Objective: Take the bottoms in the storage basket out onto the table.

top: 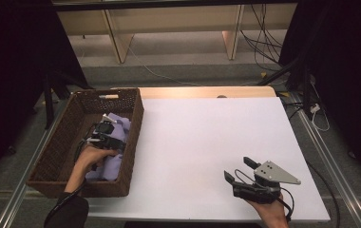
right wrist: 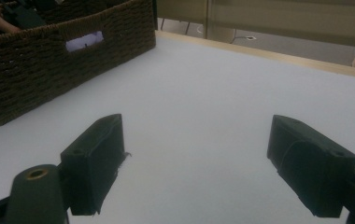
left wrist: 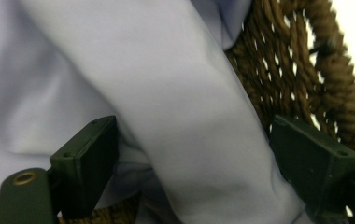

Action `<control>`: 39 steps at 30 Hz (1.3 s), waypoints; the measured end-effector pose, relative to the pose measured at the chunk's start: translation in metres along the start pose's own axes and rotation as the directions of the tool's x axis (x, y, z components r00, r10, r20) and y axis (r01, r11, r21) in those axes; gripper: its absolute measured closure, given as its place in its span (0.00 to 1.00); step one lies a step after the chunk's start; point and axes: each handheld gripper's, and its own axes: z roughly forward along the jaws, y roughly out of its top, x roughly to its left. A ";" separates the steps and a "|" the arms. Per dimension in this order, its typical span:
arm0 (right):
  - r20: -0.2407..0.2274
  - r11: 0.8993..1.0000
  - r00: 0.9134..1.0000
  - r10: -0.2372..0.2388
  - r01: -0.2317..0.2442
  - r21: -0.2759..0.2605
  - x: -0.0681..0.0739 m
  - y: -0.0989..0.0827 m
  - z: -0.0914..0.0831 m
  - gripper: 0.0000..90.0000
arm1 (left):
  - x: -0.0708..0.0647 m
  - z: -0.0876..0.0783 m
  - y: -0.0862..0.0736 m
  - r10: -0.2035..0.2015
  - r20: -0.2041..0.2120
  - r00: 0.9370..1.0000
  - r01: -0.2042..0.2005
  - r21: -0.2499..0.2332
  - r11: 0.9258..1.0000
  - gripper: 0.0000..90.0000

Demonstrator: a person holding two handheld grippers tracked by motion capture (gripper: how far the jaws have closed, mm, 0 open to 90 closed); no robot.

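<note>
A lavender cloth (top: 114, 164) lies bunched in a brown wicker basket (top: 136, 123) at the table's left. My left gripper (top: 106, 135) reaches down into the basket over the cloth. In the left gripper view its jaws stand wide, and a thick fold of the cloth (left wrist: 180, 107) runs between them beside the basket wall (left wrist: 306, 79); the fold looks unsqueezed. My right gripper (top: 238, 168) hovers open near the table's front right, nothing between its fingers (right wrist: 196, 158). The basket (right wrist: 49, 60) shows at the upper left of the right gripper view.
The white table top (top: 207, 142) stretches between basket and right gripper, with a wooden strip along its far edge (top: 202, 91). A small pale object (top: 108, 96) rests on the basket's far rim. Cables (top: 264, 42) and furniture legs lie on the floor beyond.
</note>
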 end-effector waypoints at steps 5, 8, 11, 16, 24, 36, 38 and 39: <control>0.001 1.000 1.000 0.000 0.000 0.000 0.000 0.000 0.000 0.22 | 0.002 0.002 0.000 -0.021 0.019 1.000 0.020 0.024 1.000 0.18; 0.002 1.000 1.000 0.001 -0.001 0.001 0.000 0.000 0.000 0.22 | 0.002 0.003 -0.001 -0.017 0.007 1.000 0.016 0.034 0.999 0.23; 0.003 1.000 1.000 0.001 -0.001 0.002 0.000 0.000 0.000 0.22 | 0.000 0.007 -0.002 0.009 -0.020 1.000 -0.008 0.066 0.998 0.26; 0.002 1.000 1.000 0.003 -0.003 -0.002 -0.001 -0.001 0.000 0.22 | 0.001 0.006 -0.003 0.019 -0.031 0.999 -0.017 0.063 0.998 0.33; 0.003 1.000 1.000 0.004 -0.004 -0.001 0.000 -0.001 0.001 0.23 | -0.001 0.005 -0.004 0.059 -0.063 0.996 -0.056 0.056 0.997 0.59; 0.005 1.000 1.000 -0.002 0.002 0.002 0.000 0.000 0.000 0.23 | 0.001 -0.005 -0.003 0.050 -0.023 0.998 -0.050 -0.019 0.999 0.84; 0.004 1.000 1.000 0.000 0.000 -0.001 0.000 0.000 0.000 0.23 | 0.000 -0.007 -0.002 0.056 -0.018 0.998 -0.057 -0.031 0.998 0.85; 0.004 1.000 1.000 0.001 -0.001 -0.001 0.000 0.000 0.000 0.23 | -0.001 -0.008 -0.002 0.060 -0.015 0.998 -0.061 -0.037 0.997 0.85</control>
